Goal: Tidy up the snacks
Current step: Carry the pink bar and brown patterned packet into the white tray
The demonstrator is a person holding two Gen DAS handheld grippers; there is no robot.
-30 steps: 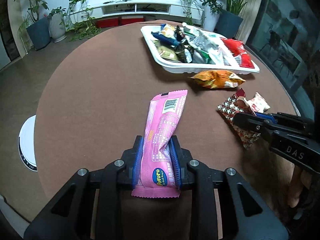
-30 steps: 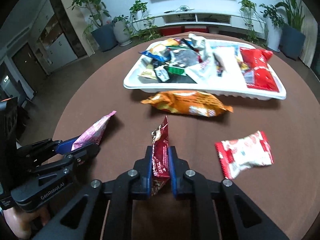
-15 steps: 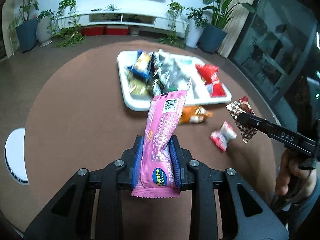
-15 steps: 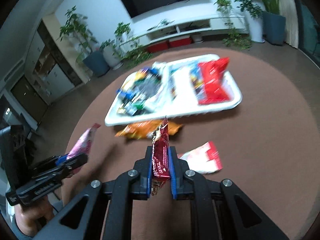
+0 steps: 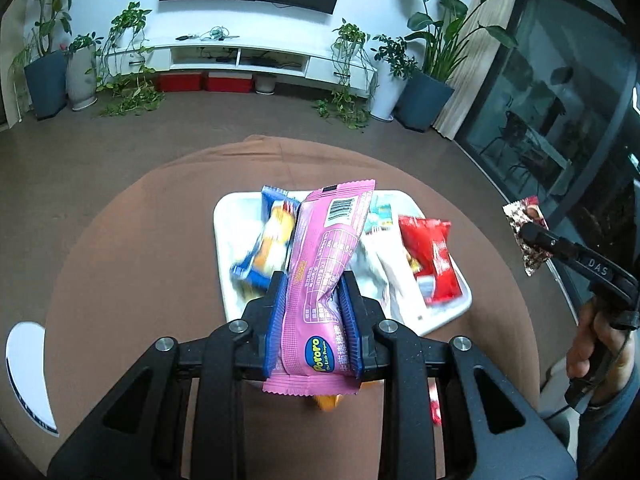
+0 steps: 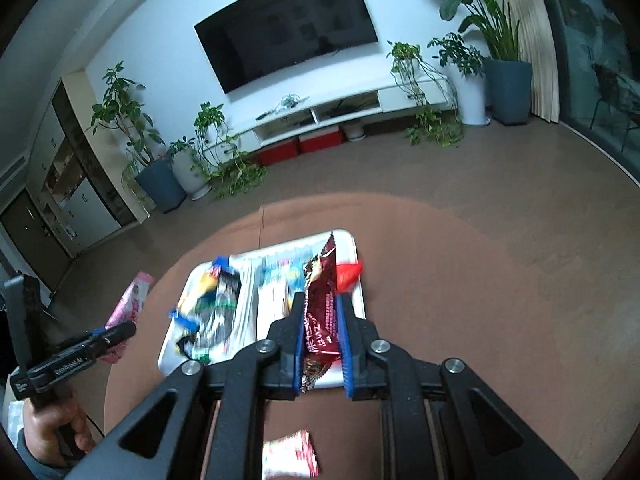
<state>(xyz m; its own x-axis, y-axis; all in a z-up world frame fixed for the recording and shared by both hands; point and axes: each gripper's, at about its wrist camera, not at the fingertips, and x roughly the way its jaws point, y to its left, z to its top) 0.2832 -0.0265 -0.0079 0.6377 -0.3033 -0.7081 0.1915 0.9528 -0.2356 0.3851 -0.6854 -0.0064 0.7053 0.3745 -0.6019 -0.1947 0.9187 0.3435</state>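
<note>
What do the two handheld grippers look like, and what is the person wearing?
Both grippers are matte black with angular triangular cut-outs, silver screws and ribbed blue pads on the fingers. The right gripper bears white "DAS" lettering; the left gripper has white lettering too blurred to read. Thin black cables trail from both handles. The sleeves look grey-blue.

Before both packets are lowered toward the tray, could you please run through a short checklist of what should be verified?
1. Left gripper shut on the pink packet: ok, both blue pads press its sides.
2. Right gripper shut on the dark red packet: ok, clamped edge-on between the pads.
3. White tray below and ahead of both grippers: ok.
4. Free room in the tray: cannot tell; the packets inside are blurred and seem to fill most of it.
5. Grippers apart from each other: ok, the right one sits off to the side in the left wrist view.
6. Loose snacks left on the table: not ok, a red and white packet lies outside the tray.
</note>
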